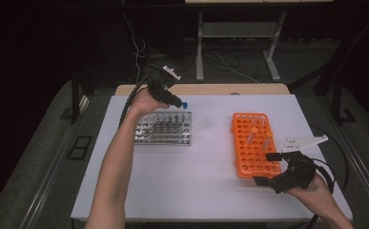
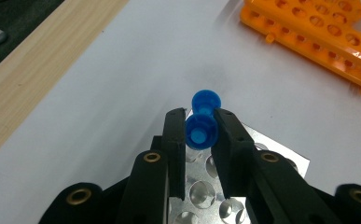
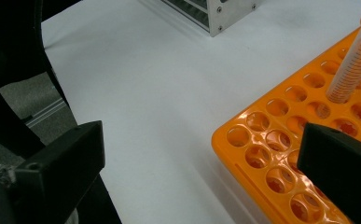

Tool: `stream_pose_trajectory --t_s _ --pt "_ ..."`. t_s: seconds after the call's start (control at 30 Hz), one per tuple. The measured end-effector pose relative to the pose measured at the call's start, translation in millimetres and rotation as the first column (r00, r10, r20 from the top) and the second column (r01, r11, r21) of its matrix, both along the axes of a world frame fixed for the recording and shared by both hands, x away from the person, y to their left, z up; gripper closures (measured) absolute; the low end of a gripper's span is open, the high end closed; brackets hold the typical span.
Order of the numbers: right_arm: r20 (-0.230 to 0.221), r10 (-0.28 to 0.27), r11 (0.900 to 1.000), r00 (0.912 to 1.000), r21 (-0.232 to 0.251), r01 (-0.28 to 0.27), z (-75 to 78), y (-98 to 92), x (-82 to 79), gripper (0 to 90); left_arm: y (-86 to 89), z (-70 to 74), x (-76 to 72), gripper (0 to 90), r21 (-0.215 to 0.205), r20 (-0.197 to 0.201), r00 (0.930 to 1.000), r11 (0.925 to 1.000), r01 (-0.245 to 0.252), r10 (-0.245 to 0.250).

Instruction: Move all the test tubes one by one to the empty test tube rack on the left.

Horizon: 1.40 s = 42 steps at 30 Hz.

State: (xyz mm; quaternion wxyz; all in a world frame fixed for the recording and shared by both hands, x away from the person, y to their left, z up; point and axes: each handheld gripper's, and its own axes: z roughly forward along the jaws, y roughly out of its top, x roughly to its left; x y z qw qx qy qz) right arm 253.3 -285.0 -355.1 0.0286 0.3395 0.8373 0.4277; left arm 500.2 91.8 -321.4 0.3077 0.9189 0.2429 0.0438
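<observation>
The high view looks forward and down over the whole table point(image 1: 210, 191). Each gripper view sits close above its jaws; both catch the orange rack point(image 2: 318, 32) (likewise the high view).

A white surface point(image 1: 206, 181) lies over a pale wooden top, whose bare edge point(image 1: 206, 89) runs along the far side. Two things stand directly on the white: a metal rack point(image 1: 164, 129) with rows of round holes on the left, and an orange rack point(image 1: 252, 143) on the right, well apart from it. The strip of surface between them is plain white.
</observation>
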Motion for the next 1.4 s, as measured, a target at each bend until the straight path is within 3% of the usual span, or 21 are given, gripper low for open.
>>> stream_pose_trajectory --t_s 0.1,0.33,0.5,0.57,0.87,1.07,1.13,1.2,1.4 --pt "-0.003 -0.005 1.0 1.0 -0.002 0.005 -2.1 -0.4 0.2 0.4 1.2 -2.8 -0.5 71.5 -0.02 -0.025 0.9996 0.9997 -0.01 0.009" --pt "-0.007 -0.033 0.999 0.9994 -0.014 0.033 -7.1 -7.4 3.9 0.4 4.8 2.3 -7.6 50.5 -0.049 -0.055 0.9978 0.9981 -0.038 0.035" --pt "-0.011 -0.061 0.998 0.9981 -0.024 0.061 -10.8 -15.2 9.0 0.4 8.8 10.5 -17.4 40.0 -0.065 -0.045 0.9979 0.9967 -0.049 0.046" --pt "-0.013 -0.074 0.997 0.9972 -0.034 0.073 -11.7 -17.9 11.4 0.4 10.3 12.7 -22.1 34.9 -0.094 -0.05 0.9978 0.9944 -0.048 0.043" --pt "-0.006 -0.123 0.991 0.9924 -0.053 0.122 -14.2 -30.6 21.8 0.4 14.7 23.0 -41.9 17.9 -0.111 -0.036 0.9978 0.9921 -0.059 0.055" --pt "-0.003 -0.138 0.989 0.9904 -0.058 0.138 -13.9 -34.6 31.8 0.5 20.2 25.6 -57.4 0.9 -0.134 -0.022 0.9958 0.9868 -0.091 0.089" --pt "-0.002 -0.135 0.989 0.9908 -0.064 0.135 -14.3 -35.2 35.3 4.4 21.9 24.6 -63.7 0.0 -0.129 -0.013 0.9951 0.9867 -0.098 0.097" --pt "-0.001 -0.132 0.99 0.9913 -0.059 0.131 -14.7 -35.9 38.2 4.5 24.8 24.1 -70.2 0.0 -0.148 -0.001 0.9943 0.9832 -0.106 0.107" --pt "-0.005 -0.141 0.987 0.99 -0.079 0.14 -18.4 -36.0 46.9 4.6 31.3 20.7 -88.9 0.0 -0.161 0.026 0.9945 0.9823 -0.096 0.101"
